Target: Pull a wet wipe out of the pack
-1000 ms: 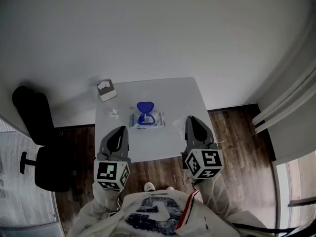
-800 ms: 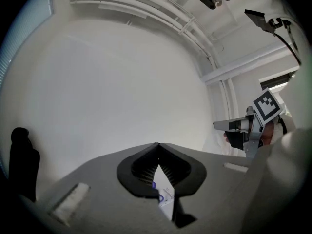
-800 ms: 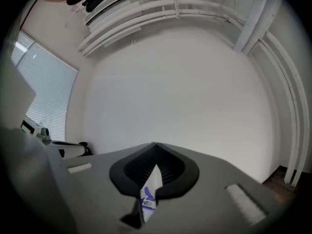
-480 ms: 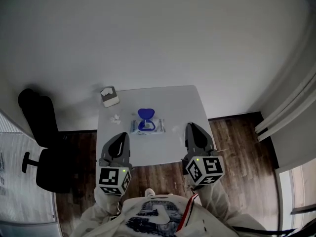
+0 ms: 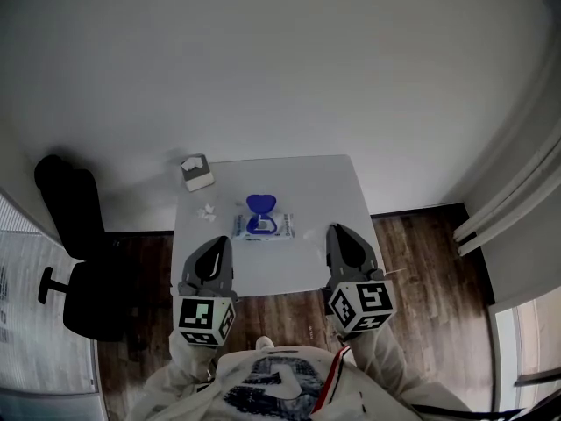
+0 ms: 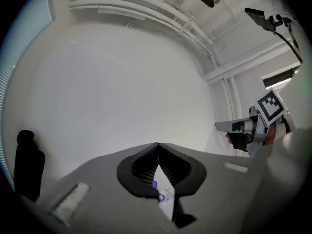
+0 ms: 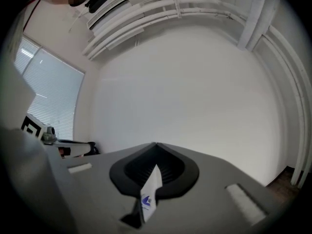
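Head view: left tongs (image 5: 219, 240) and right tongs (image 5: 338, 230) both closed, empty, short of wipe pack (image 5: 263, 226).

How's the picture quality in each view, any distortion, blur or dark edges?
Head view: fisheye bends the walls, corners darken; the wipe pack sits small but clear in soft, even light. Left gripper view: black round border, curved ceiling pipes, left gripper blurred close up. Right gripper view: same bending, right gripper equally soft.
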The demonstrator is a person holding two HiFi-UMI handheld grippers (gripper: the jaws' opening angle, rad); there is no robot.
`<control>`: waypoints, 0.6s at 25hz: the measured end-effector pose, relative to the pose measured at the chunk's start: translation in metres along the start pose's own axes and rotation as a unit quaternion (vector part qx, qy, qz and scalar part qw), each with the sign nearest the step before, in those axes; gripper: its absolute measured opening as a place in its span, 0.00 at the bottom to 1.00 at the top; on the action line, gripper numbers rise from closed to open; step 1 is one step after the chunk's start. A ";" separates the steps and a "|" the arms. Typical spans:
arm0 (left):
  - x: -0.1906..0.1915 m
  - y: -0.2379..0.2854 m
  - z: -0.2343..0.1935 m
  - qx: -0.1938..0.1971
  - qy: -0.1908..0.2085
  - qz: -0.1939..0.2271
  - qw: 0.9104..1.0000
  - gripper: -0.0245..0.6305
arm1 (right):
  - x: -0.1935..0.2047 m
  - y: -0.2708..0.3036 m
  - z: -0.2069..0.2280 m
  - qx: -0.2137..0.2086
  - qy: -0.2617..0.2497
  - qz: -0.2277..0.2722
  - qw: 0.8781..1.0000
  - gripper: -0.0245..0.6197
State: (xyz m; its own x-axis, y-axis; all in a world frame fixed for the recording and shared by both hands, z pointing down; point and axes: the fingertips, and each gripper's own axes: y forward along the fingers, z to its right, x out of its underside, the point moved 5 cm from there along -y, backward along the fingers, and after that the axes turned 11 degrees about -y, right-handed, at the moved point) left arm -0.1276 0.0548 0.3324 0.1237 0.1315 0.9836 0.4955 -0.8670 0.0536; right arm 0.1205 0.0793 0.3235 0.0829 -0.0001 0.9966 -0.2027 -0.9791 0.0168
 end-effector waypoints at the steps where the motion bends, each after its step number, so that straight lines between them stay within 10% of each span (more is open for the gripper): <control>1: 0.000 0.000 0.000 0.000 0.000 0.000 1.000 0.04 | 0.000 0.000 0.000 0.000 0.000 0.000 1.000 0.05; 15: 0.006 0.009 -0.008 -0.004 -0.004 -0.010 1.000 0.04 | 0.011 0.012 -0.001 -0.004 0.007 -0.013 1.000 0.05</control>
State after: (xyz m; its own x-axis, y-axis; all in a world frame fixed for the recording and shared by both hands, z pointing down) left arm -0.1295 0.0433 0.3402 0.1207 0.1523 0.9809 0.4914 -0.8678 0.0743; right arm 0.1175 0.0676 0.3347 0.0746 0.0285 0.9968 -0.2089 -0.9770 0.0436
